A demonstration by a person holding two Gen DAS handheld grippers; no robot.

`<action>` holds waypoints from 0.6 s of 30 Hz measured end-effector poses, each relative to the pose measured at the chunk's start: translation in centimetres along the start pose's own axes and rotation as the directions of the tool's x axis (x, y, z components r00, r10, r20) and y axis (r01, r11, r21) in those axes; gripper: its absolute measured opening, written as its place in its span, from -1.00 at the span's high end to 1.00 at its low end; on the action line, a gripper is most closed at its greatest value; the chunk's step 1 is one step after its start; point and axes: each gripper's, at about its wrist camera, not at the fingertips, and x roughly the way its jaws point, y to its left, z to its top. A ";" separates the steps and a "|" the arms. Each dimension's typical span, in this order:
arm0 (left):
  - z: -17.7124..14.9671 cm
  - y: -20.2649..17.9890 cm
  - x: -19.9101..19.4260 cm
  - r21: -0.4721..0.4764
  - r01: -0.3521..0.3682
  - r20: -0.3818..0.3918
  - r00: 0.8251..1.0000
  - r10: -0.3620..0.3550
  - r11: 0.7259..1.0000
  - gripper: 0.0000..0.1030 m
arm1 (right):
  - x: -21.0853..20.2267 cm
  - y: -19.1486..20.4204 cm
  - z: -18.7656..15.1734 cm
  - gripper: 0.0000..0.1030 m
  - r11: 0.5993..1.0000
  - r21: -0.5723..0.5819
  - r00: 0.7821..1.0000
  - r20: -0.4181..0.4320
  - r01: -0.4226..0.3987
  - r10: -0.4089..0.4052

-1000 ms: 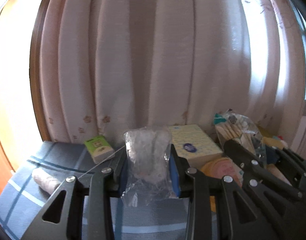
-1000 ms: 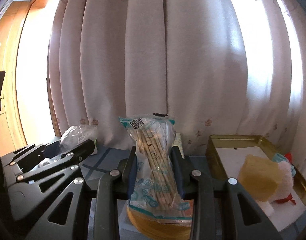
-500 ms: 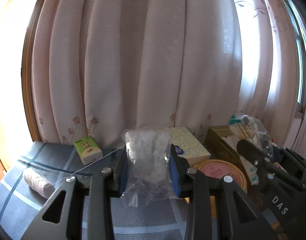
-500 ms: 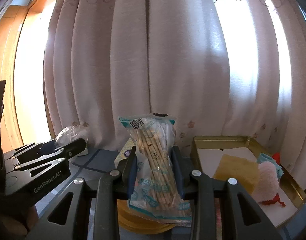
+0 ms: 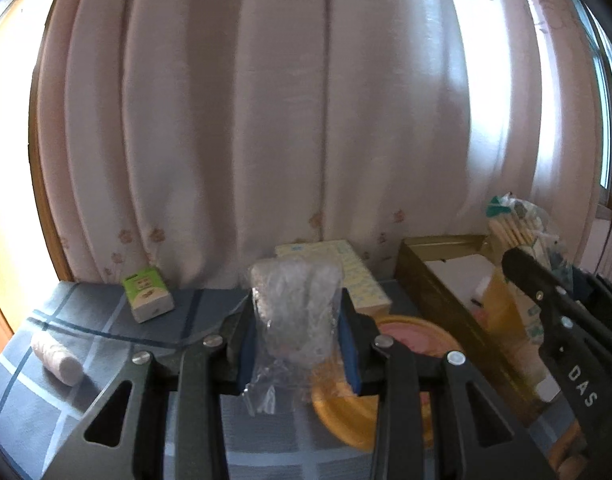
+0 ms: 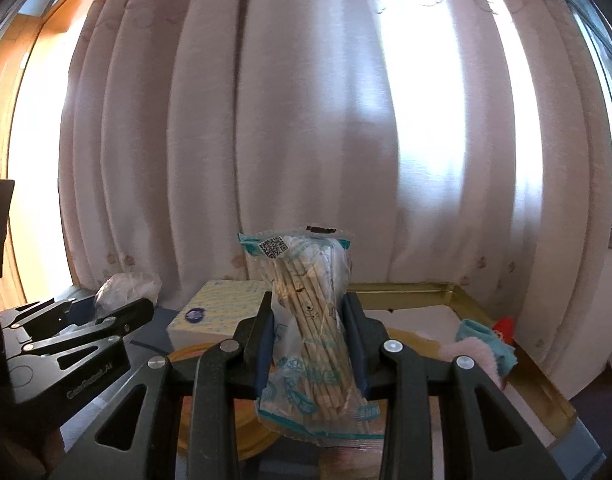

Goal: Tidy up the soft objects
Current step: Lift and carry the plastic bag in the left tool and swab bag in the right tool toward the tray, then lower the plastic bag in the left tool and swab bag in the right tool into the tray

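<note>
My left gripper (image 5: pixel 297 322) is shut on a clear plastic bag of white cotton pads (image 5: pixel 294 307), held upright above the blue plaid tablecloth. My right gripper (image 6: pixel 308 330) is shut on a packet of wooden cotton swabs (image 6: pixel 309 322) with teal print, also upright. From the left wrist view the right gripper (image 5: pixel 517 258) and its swab packet (image 5: pixel 517 229) hang over the gold tray (image 5: pixel 433 280). In the right wrist view the left gripper (image 6: pixel 144 308) with its bag (image 6: pixel 126 285) stands at the left. The gold tray (image 6: pixel 545 376) holds a pink fluffy item (image 6: pixel 471 354) and a teal cloth (image 6: pixel 485 334).
A tissue box (image 5: pixel 345 268) sits by the curtain, a round yellow tin with a pink lid (image 5: pixel 405 340) in front of it. A green tissue pack (image 5: pixel 148 294) and a white roll (image 5: pixel 56 356) lie at the left. The curtain closes off the far side.
Both grippers have shifted right with their packets still gripped. The gold tray has come into the left wrist view, and the tissue box now shows left of the swabs in the right one.
</note>
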 end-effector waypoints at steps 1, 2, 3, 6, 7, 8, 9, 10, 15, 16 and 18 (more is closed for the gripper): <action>0.1 -0.4 0.0 0.002 0.005 0.003 1.000 -0.005 1.000 0.34 | -0.1 -0.2 0.0 0.32 1.000 0.000 1.000 0.003 0.005 -0.005; 0.2 -0.8 0.1 0.004 0.009 0.004 1.000 -0.009 1.000 0.34 | -0.2 -0.4 0.0 0.32 1.000 -0.001 1.000 0.008 0.011 -0.011; 0.3 -1.2 0.1 0.004 0.016 0.005 1.000 -0.016 1.000 0.34 | -0.3 -0.7 0.0 0.32 1.000 0.000 1.000 0.011 0.014 -0.014; 0.5 -2.2 0.3 0.007 0.033 0.006 0.999 -0.034 0.999 0.34 | -0.5 -1.5 0.0 0.32 0.999 0.002 0.999 0.020 0.032 -0.032; 0.6 -2.5 0.4 0.009 0.037 0.006 0.999 -0.037 0.999 0.34 | -0.4 -2.0 0.1 0.32 0.999 0.008 0.999 0.020 0.039 -0.039; 0.7 -2.8 0.4 0.012 0.043 0.006 0.999 -0.043 0.999 0.34 | -0.5 -2.3 0.0 0.32 0.999 0.014 0.999 0.019 0.045 -0.045; 0.8 -3.1 0.4 0.013 0.049 0.007 0.999 -0.049 0.999 0.34 | -0.5 -2.7 0.0 0.32 0.999 0.019 0.999 0.016 0.051 -0.051; 0.9 -3.5 0.5 0.016 0.056 0.009 0.998 -0.056 0.998 0.34 | -0.5 -3.0 0.0 0.32 0.998 0.022 0.998 0.015 0.054 -0.054; 1.3 -5.4 0.6 0.034 0.084 0.015 0.996 -0.085 0.996 0.34 | -0.6 -4.2 0.0 0.32 0.997 0.026 0.997 0.019 0.074 -0.075; 1.3 -5.7 0.7 0.035 0.089 0.016 0.996 -0.090 0.995 0.34 | -0.6 -4.4 0.0 0.32 0.997 0.029 0.997 0.019 0.077 -0.078; 1.4 -6.3 0.9 0.039 0.097 0.014 0.995 -0.098 0.995 0.34 | -0.7 -4.8 0.0 0.32 0.996 0.033 0.996 0.019 0.083 -0.083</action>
